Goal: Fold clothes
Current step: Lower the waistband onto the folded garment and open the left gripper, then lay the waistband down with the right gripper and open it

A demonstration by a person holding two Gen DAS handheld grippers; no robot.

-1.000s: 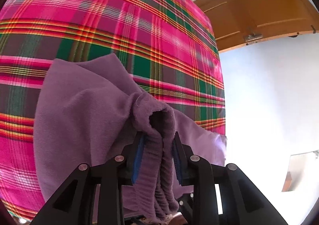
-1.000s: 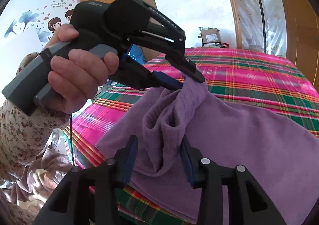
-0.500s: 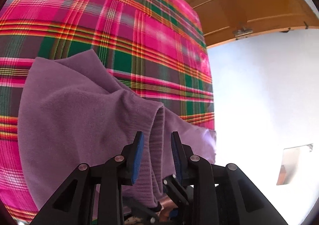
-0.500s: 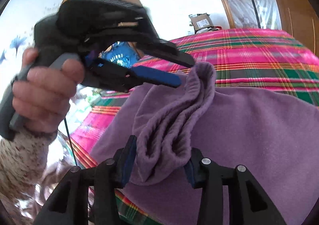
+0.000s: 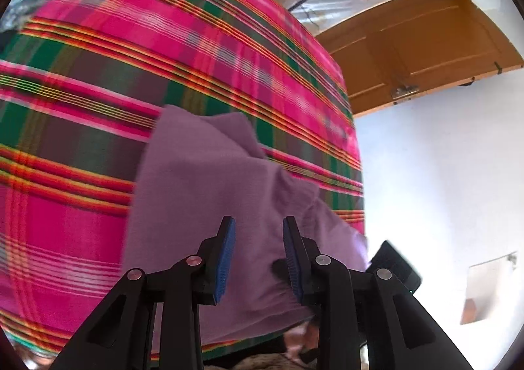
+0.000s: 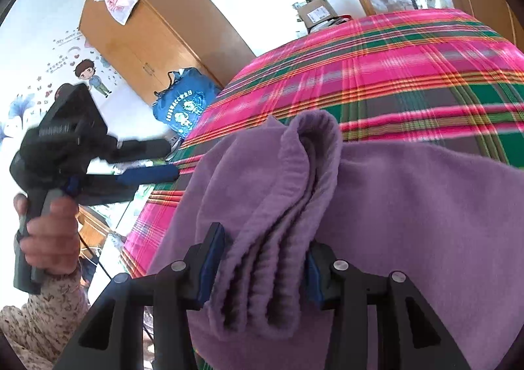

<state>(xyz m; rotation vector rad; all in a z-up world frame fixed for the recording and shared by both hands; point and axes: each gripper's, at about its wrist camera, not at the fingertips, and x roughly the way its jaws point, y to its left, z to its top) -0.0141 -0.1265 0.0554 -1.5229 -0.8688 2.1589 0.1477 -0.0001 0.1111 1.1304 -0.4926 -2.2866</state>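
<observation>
A purple knit garment (image 5: 203,193) lies on the pink and green plaid bed cover (image 5: 131,59). In the left wrist view my left gripper (image 5: 258,252) hangs open just above the garment, with nothing between its blue pads (image 5: 226,255). In the right wrist view my right gripper (image 6: 262,265) is shut on the garment's bunched ribbed hem (image 6: 294,206) and holds it raised off the rest of the garment (image 6: 409,206). The left gripper (image 6: 168,158) shows there too, held by a hand (image 6: 49,232) and well off to the left of the cloth.
The bed cover (image 6: 393,75) stretches far beyond the garment. A wooden wardrobe (image 6: 147,42) and a blue bag (image 6: 186,104) stand past the bed's left side. A wooden door (image 5: 425,52) and white wall lie to the right. A cardboard box (image 6: 316,13) sits beyond the bed.
My left gripper has let go of the hem, opened and drawn back to the left, away from the cloth. The right gripper keeps its hold on the bunched hem.
</observation>
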